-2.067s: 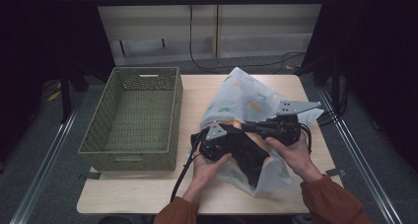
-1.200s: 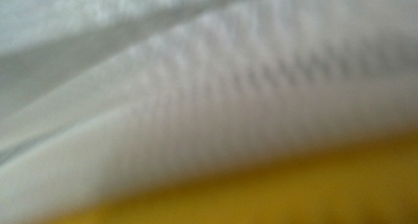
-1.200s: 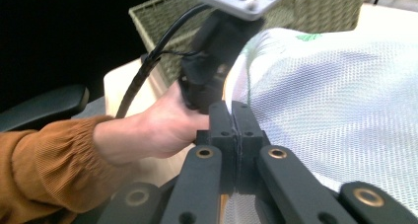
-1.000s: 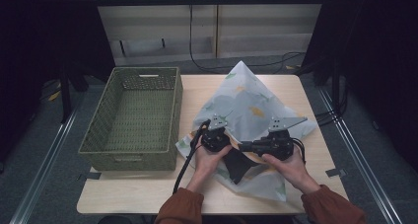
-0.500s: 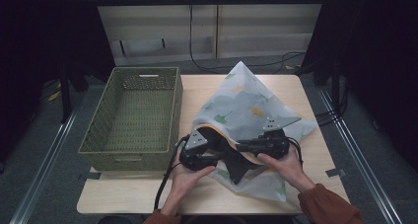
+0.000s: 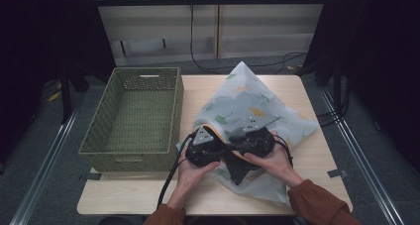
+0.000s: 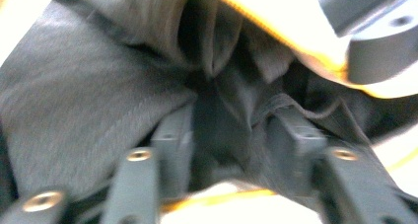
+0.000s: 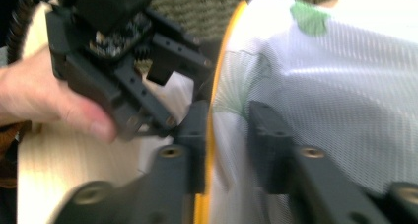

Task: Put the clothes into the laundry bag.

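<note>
High view: green basket (image 6: 133, 117) sits beside the mesh bag (image 6: 257, 103).

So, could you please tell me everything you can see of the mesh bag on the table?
The mesh bag is white, translucent netting printed with green and yellow leaves, its opening edged in orange. It lies on the table, right of the basket, peaked at the far end. The right gripper straddles its rim; the left gripper reaches dark grey cloth inside.
</note>
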The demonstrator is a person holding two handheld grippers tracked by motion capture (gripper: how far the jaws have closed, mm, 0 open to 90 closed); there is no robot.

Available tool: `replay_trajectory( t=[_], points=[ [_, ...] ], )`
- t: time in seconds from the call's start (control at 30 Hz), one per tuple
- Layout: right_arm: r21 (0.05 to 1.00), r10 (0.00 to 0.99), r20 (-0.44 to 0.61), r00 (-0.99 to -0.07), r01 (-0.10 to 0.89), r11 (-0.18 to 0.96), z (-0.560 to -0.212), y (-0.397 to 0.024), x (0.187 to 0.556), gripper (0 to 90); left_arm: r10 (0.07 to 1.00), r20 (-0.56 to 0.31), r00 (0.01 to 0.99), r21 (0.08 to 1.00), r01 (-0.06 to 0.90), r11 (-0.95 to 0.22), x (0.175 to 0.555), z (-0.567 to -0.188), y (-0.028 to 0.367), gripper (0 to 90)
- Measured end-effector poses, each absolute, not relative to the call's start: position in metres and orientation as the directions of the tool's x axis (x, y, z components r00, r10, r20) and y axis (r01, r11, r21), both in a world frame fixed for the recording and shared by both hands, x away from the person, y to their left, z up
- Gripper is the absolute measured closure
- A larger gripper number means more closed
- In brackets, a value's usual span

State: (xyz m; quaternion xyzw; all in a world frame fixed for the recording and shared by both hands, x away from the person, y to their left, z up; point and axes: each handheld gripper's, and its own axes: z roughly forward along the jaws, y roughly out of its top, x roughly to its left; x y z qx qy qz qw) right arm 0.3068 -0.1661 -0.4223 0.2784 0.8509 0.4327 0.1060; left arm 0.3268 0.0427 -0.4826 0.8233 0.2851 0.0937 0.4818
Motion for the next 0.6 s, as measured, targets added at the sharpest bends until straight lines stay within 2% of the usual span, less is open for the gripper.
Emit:
replay_trajectory(
  t=[0.03, 0.1, 0.17, 0.23, 0.33, 0.37, 0.43, 0.5, 0.6],
  points=[
    [0.796, 0.564, 0.076, -0.822, 0.390, 0.462, -0.424, -0.168, 0.308, 88.8, 0.562, -0.117, 0.819, 0.844, 0.380, -0.377, 0.328, -0.483, 0.041, 66.5],
    [0.799, 0.560, 0.090, -0.823, 0.396, 0.453, -0.424, -0.170, 0.308, 89.8, 0.566, -0.123, 0.815, 0.846, 0.385, -0.370, 0.331, -0.484, 0.037, 76.0],
    [0.806, 0.546, 0.109, -0.831, 0.395, 0.440, -0.421, -0.171, 0.306, 90.0, 0.569, -0.115, 0.814, 0.839, 0.386, -0.383, 0.334, -0.485, 0.036, 81.9],
    [0.818, 0.528, 0.124, -0.840, 0.388, 0.425, -0.417, -0.173, 0.304, 90.0, 0.568, -0.146, 0.810, 0.846, 0.400, -0.353, 0.336, -0.485, 0.036, 84.5],
    [0.833, 0.524, 0.135, -0.841, 0.383, 0.400, -0.411, -0.179, 0.301, 89.4, 0.567, -0.145, 0.811, 0.852, 0.393, -0.344, 0.336, -0.484, 0.038, 85.7],
    [0.834, 0.523, 0.135, -0.842, 0.381, 0.398, -0.411, -0.181, 0.300, 87.5, 0.567, -0.137, 0.812, 0.853, 0.388, -0.349, 0.337, -0.483, 0.039, 85.7],
    [0.833, 0.539, 0.134, -0.832, 0.389, 0.393, -0.412, -0.184, 0.300, 71.2, 0.569, -0.152, 0.808, 0.856, 0.396, -0.334, 0.337, -0.482, 0.039, 86.0],
    [0.821, 0.554, 0.118, -0.824, 0.394, 0.412, -0.417, -0.186, 0.300, 68.1, 0.567, -0.140, 0.812, 0.858, 0.385, -0.339, 0.338, -0.479, 0.039, 86.5],
    [0.806, 0.578, 0.100, -0.810, 0.407, 0.430, -0.424, -0.188, 0.300, 57.2, 0.557, -0.137, 0.819, 0.866, 0.373, -0.335, 0.338, -0.472, 0.039, 87.2]
  ],
)
